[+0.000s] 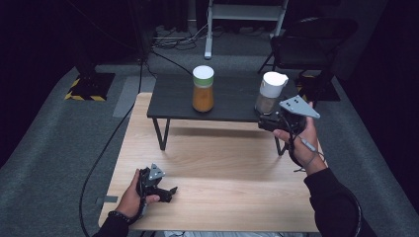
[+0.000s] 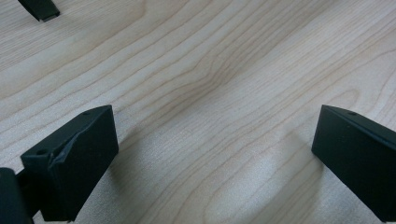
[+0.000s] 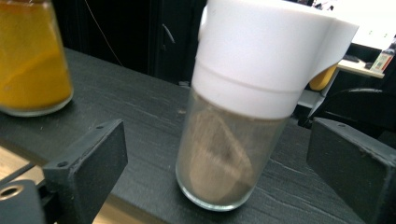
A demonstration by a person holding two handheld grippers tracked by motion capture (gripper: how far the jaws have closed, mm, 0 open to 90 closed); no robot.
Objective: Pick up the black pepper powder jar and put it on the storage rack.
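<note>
The left tool (image 2: 210,154) hangs wide open just above the bare wooden table (image 2: 210,70).

Dim recording studio or lab

Dark walls, grey carpet (image 1: 49,148), cables (image 1: 173,42) on the floor, hazard-striped stand base (image 1: 86,88), a white frame (image 1: 244,15), a black folding chair (image 1: 309,42) and a staged light wood table (image 1: 217,173).

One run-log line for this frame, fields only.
right gripper: open, fingers flank white-lidded jar, no contact | left gripper: open, over wooden table | orange jar: untouched on black shelf
</note>
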